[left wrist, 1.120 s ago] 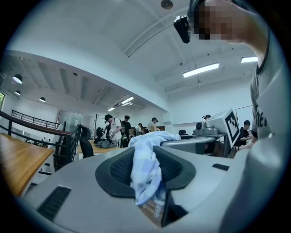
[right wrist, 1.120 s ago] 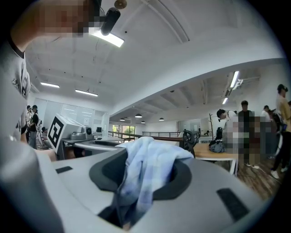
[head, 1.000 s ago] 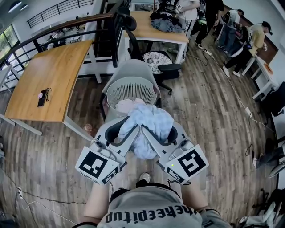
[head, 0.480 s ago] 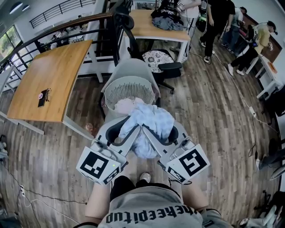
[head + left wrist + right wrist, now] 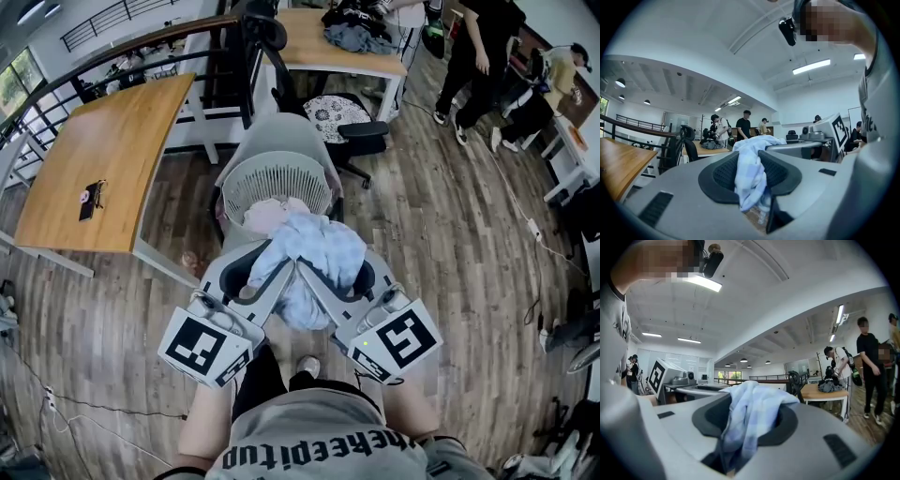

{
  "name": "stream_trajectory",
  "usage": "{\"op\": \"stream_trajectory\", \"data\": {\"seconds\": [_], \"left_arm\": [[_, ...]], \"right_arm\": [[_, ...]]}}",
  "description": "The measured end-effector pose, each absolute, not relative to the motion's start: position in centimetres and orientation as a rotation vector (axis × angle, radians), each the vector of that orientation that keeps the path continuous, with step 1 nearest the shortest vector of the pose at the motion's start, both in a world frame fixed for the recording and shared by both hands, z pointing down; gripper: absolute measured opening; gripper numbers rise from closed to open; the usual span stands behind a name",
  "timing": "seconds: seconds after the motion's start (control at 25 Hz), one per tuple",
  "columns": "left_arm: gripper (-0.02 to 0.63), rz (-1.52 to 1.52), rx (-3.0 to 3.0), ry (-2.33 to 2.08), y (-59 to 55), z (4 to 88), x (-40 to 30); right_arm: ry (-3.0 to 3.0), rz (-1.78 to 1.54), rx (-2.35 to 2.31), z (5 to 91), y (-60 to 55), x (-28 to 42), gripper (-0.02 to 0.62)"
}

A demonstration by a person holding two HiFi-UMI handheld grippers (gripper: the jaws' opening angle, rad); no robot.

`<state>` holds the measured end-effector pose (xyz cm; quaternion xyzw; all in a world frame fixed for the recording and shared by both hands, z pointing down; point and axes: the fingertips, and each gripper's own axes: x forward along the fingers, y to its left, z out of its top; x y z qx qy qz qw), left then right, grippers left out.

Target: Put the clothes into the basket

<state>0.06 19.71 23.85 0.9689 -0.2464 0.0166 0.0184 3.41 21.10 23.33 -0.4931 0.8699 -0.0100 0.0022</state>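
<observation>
A light blue checked garment (image 5: 314, 253) hangs bunched between both grippers, just in front of the white slatted basket (image 5: 246, 183). The basket stands on a grey chair and holds a pink cloth (image 5: 267, 214). My left gripper (image 5: 272, 267) is shut on one part of the garment (image 5: 750, 176). My right gripper (image 5: 323, 272) is shut on another part of the garment (image 5: 750, 420). The two grippers meet in a V, with the cloth spilling over their tips and drooping below them.
A wooden desk (image 5: 103, 159) with a phone (image 5: 91, 199) stands to the left. A black office chair (image 5: 342, 122) and a second desk with piled clothes (image 5: 354, 37) lie beyond the basket. People stand at the upper right (image 5: 483, 47). Wood flooring surrounds me.
Both grippers, still clamped on the blue garment, have come a little closer to the basket, which now sits nearer in the head view. People in the background have walked.
</observation>
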Motion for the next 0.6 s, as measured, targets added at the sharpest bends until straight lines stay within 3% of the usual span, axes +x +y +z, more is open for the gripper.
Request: {"op": "stream_trajectory", "data": {"seconds": [0.6], "left_arm": [[0.133, 0.048, 3.035, -0.588, 14.1, 23.5, -0.3]], "right_arm": [[2.640, -0.045, -1.710, 22.9, 15.9, 2.9, 0.152]]}}
